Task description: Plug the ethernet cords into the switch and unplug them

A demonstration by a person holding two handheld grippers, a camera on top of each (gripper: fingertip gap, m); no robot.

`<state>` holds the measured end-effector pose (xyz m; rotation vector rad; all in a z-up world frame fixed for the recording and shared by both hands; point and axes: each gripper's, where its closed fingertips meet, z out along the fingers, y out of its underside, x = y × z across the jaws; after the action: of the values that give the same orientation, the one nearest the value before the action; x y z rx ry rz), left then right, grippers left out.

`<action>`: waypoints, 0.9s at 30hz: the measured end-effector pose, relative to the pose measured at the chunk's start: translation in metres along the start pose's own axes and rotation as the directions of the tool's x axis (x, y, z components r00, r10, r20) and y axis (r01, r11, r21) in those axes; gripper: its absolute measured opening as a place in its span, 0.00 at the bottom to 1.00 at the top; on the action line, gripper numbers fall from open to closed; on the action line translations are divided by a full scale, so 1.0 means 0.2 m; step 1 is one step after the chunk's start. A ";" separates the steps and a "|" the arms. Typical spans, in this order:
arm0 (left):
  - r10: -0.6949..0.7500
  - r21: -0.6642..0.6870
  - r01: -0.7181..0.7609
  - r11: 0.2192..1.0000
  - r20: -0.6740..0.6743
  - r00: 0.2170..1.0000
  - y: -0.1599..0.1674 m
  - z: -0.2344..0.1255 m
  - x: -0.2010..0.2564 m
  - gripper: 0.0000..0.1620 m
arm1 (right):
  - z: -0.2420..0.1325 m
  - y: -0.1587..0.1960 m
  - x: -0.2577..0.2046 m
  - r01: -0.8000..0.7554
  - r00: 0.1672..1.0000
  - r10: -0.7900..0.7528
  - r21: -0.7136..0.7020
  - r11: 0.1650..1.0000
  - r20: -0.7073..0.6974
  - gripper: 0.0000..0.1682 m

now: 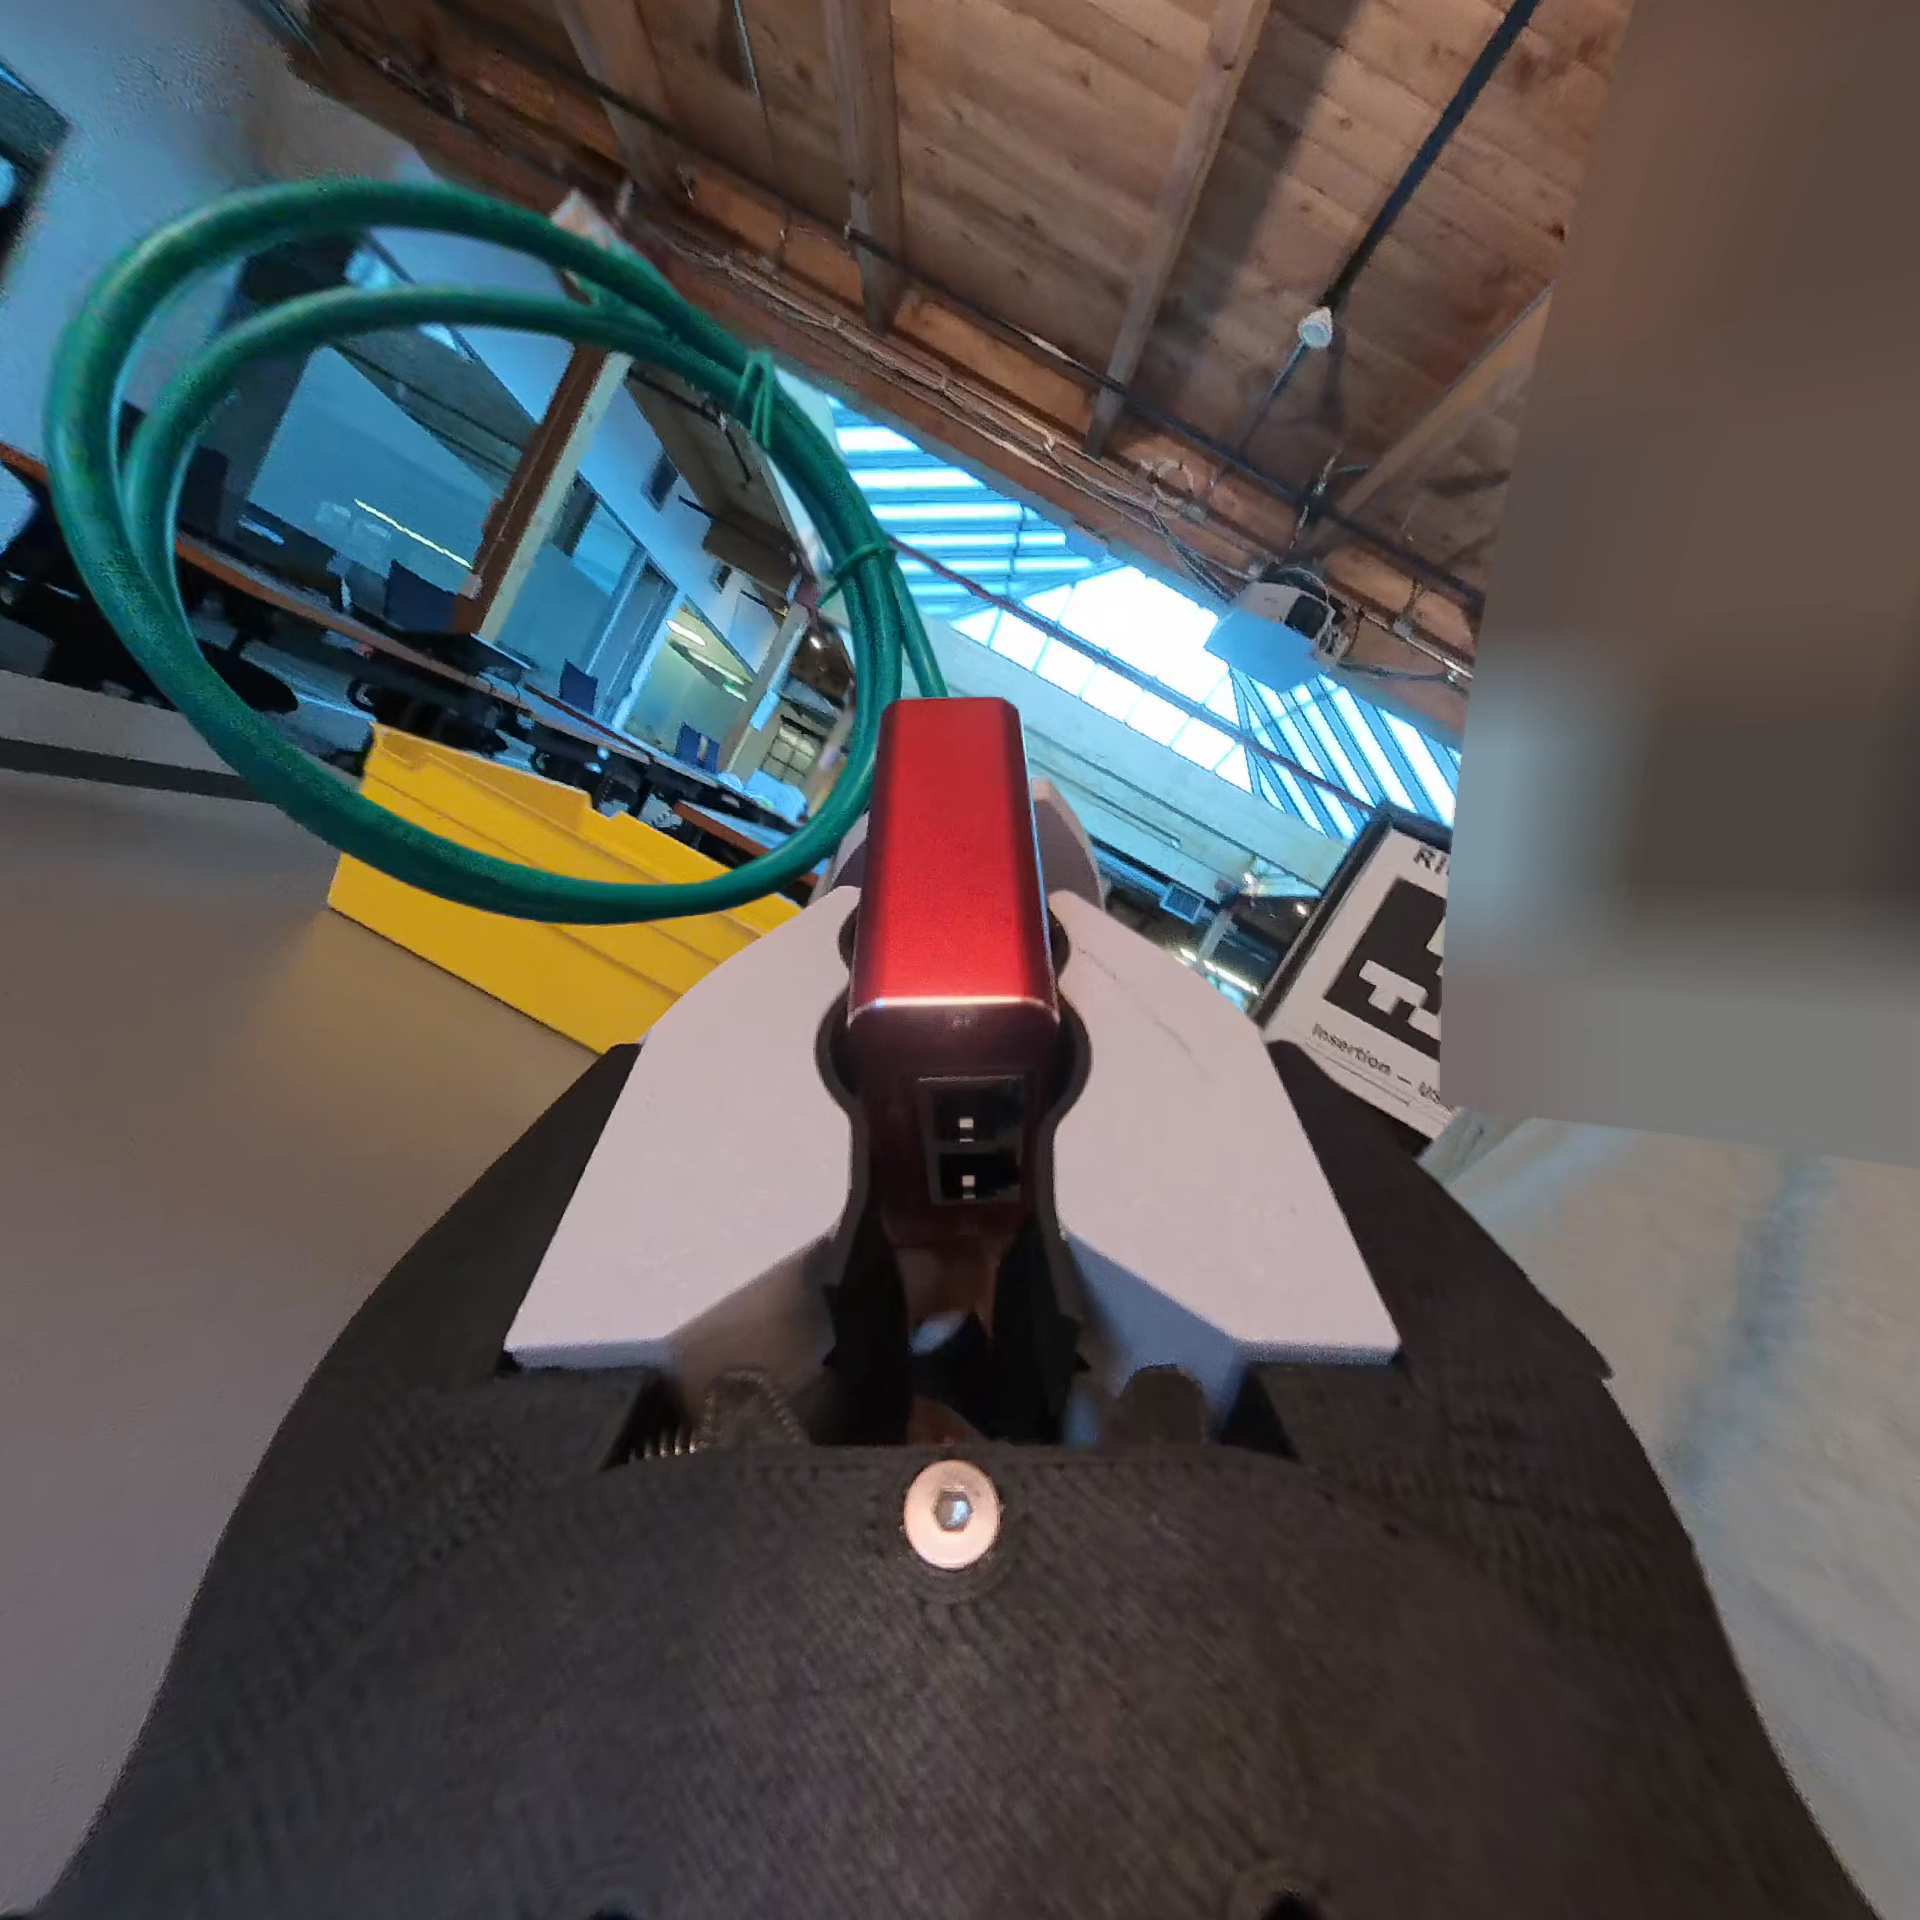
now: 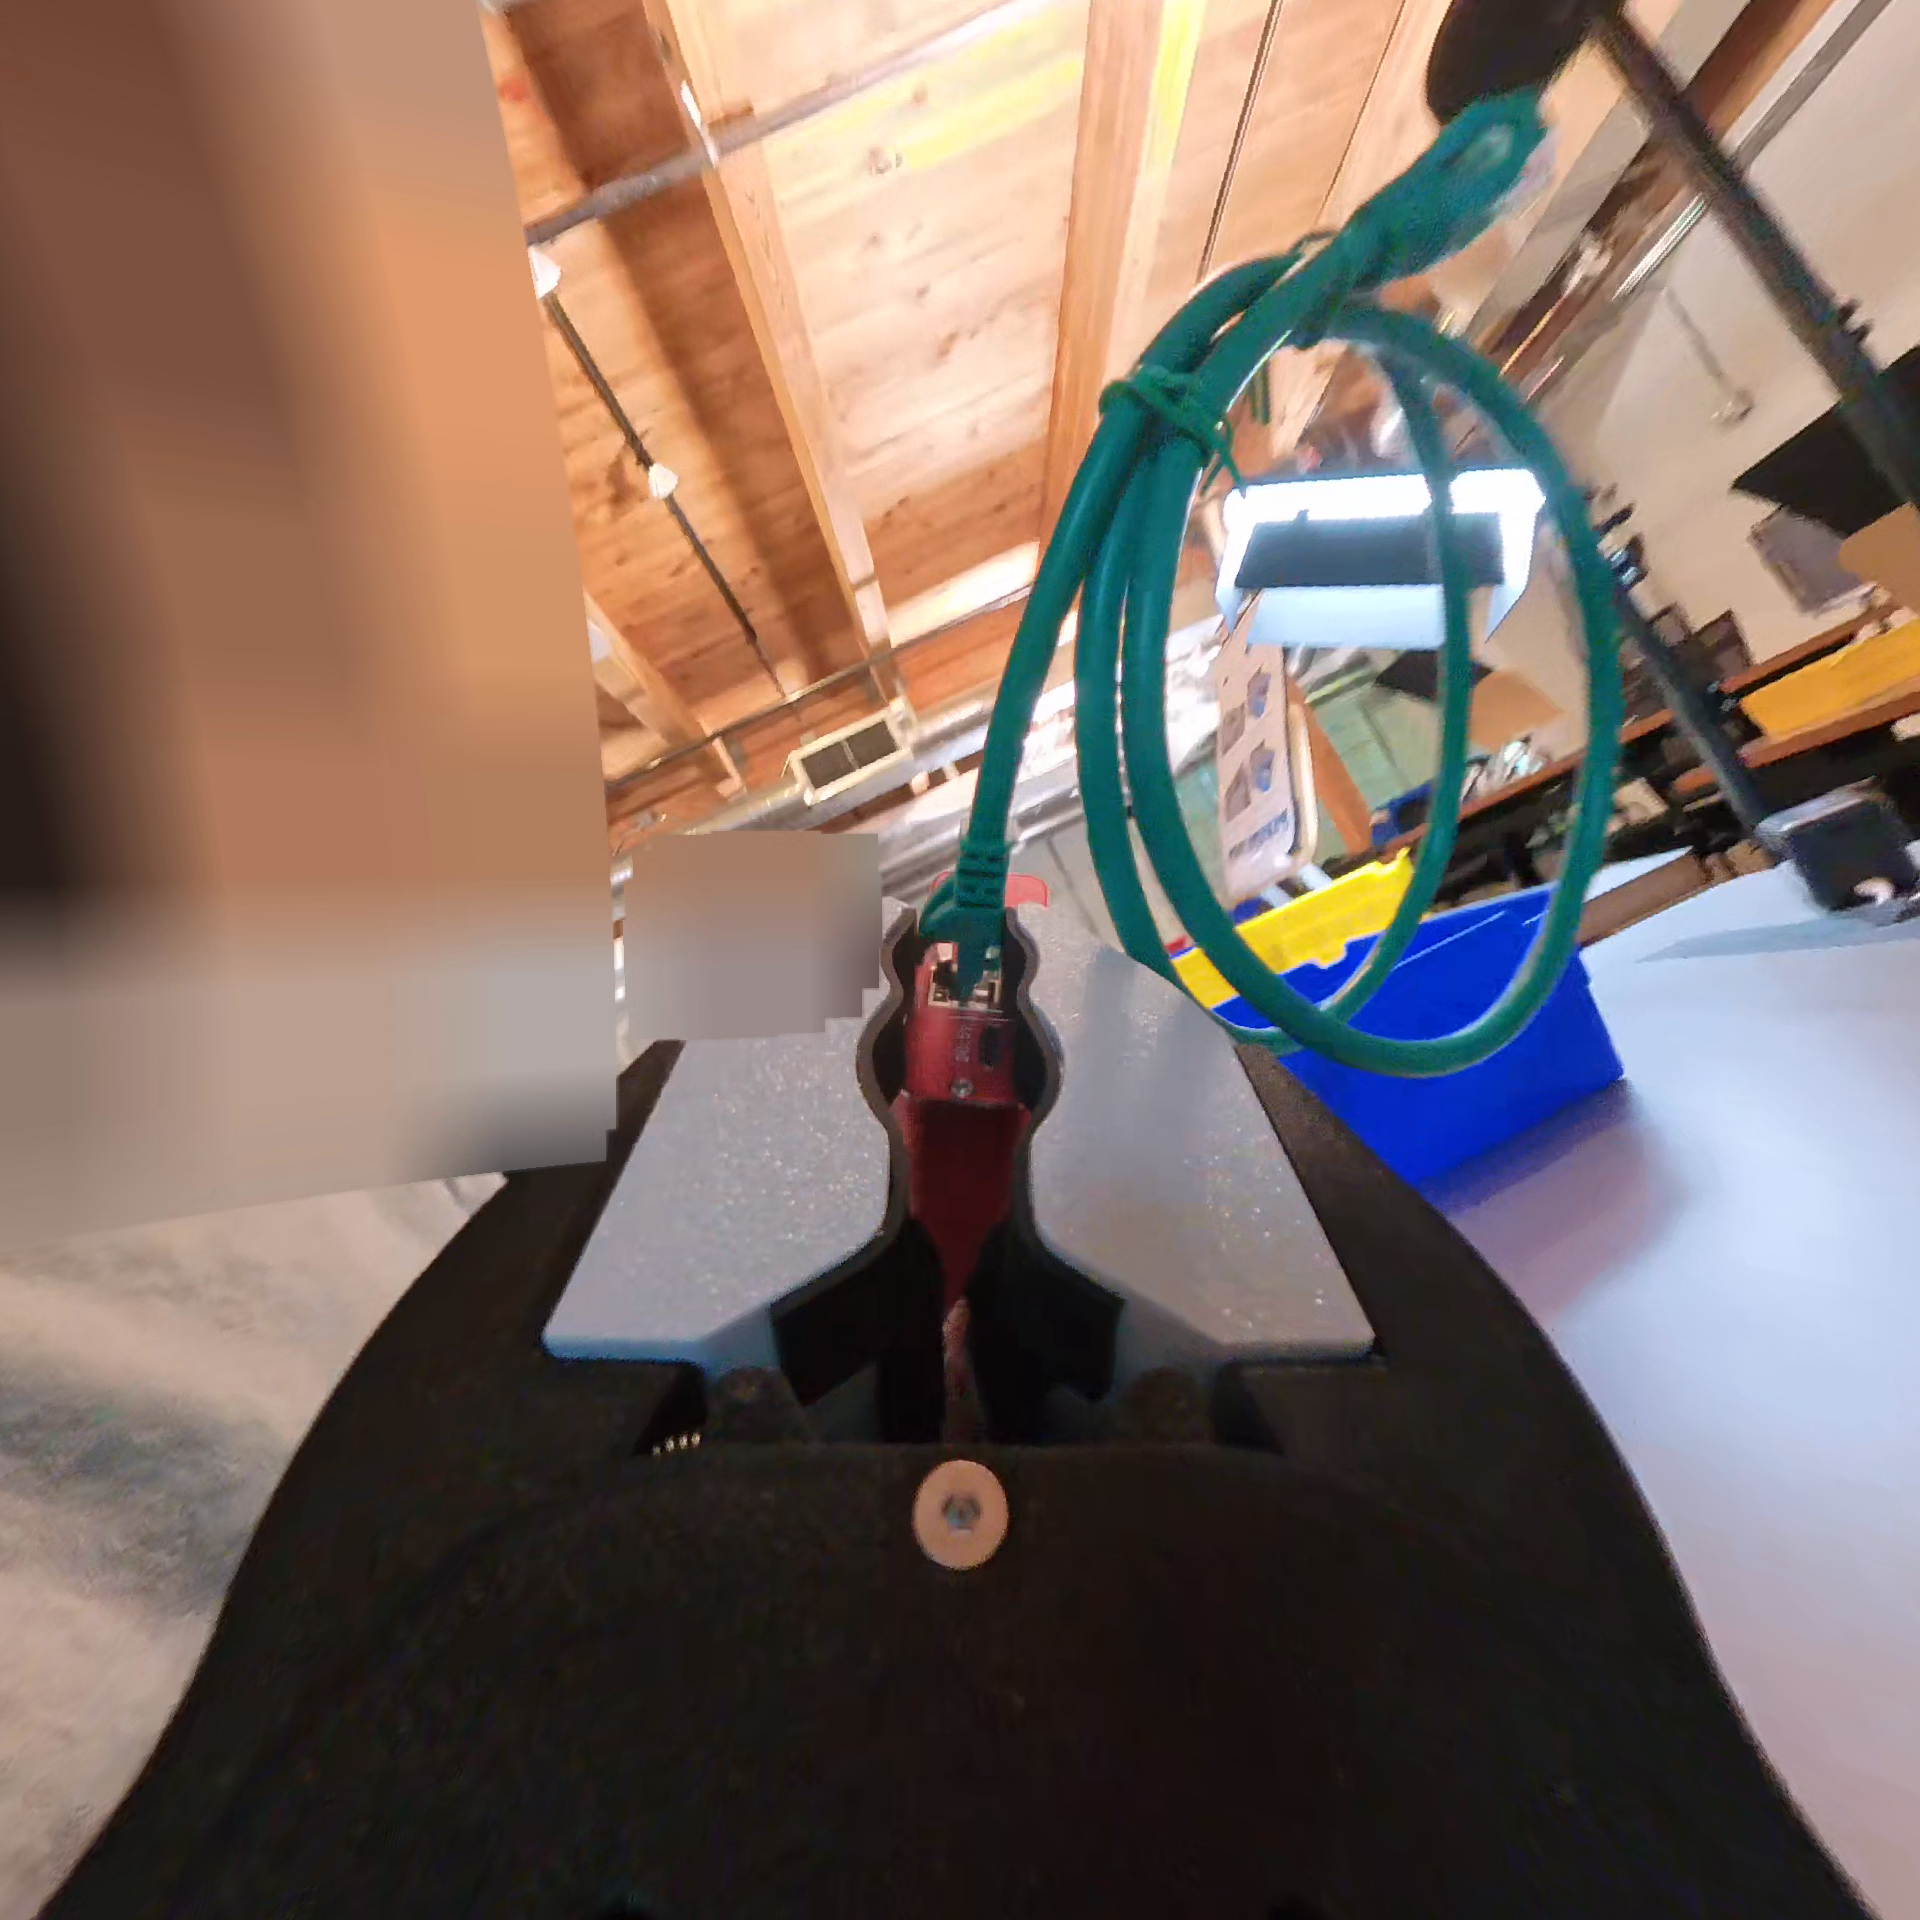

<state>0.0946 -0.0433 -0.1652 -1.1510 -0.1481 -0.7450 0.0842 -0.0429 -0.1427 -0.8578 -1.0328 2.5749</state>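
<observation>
Red switch [image 1: 948, 894] clamped in both my claws, left gripper [image 1: 951, 1039] and right gripper [image 2: 961, 1039], steadying it; green ethernet cord [image 2: 1351, 665] sits plugged in, coil dangling clear.

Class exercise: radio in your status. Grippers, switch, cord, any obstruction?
Both grippers shut on red switch. Green cord plugged in, coil and free end hanging loose. No obstruction seen.

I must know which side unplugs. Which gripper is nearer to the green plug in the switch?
Right. The right gripper closes around the red switch just beside the green plug. The left gripper clamps the switch body, with the plug hidden beyond its far end.
</observation>
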 end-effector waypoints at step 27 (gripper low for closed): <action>0.050 -0.312 -0.056 0.949 -0.027 0.998 0.16 -0.07 -0.02 0.17 | -0.17 0.13 0.01 0.097 0.995 -0.079 -0.497 0.862 0.059 0.09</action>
<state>0.1064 -0.0465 -0.1971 -1.4433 0.0185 -0.7482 0.1039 -0.0418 -0.1808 -0.8461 -1.7542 2.2779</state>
